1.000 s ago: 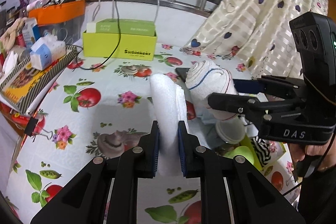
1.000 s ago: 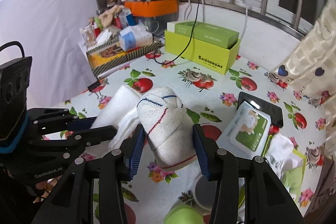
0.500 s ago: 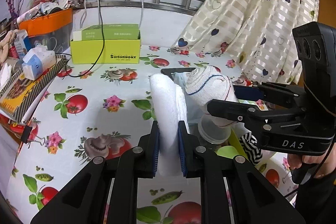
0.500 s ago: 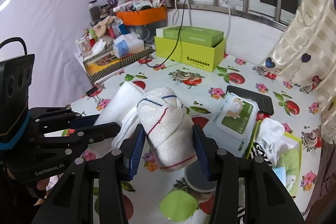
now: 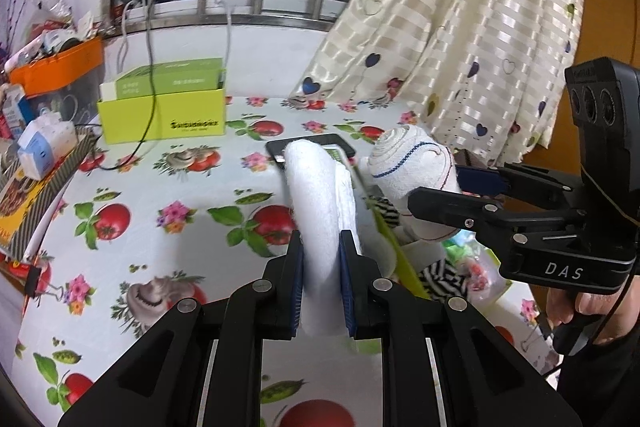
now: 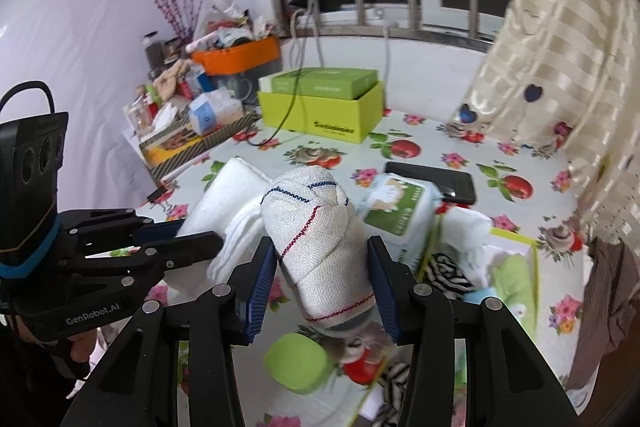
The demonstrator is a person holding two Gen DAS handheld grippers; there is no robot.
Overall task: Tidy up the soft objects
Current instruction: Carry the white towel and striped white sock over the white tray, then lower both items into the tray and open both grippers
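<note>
My left gripper (image 5: 322, 261) is shut on a folded white towel (image 5: 320, 195), held upright above the table. My right gripper (image 6: 322, 291) is shut on a rolled white cloth with blue and red stitching (image 6: 320, 227), held in the air. The rolled cloth also shows in the left wrist view (image 5: 412, 167), just right of the white towel. Below both sits a yellow-green open box (image 6: 516, 239) holding a striped black-and-white cloth (image 6: 448, 271), a white cloth and a green soft item. The left gripper and white towel (image 6: 236, 195) show at the left of the right wrist view.
A wet-wipes pack (image 6: 396, 207) and a black phone (image 6: 436, 179) lie beyond the box. A lime-green carton (image 5: 164, 115) with a cable stands at the back. A cluttered tray (image 5: 36, 171) sits at the left edge. A curtain (image 5: 460, 39) hangs at right. A green lid (image 6: 300, 359) lies below the right gripper.
Both grippers have moved right across the table with their cloths still held. The open box of soft items has come into view beneath them.
</note>
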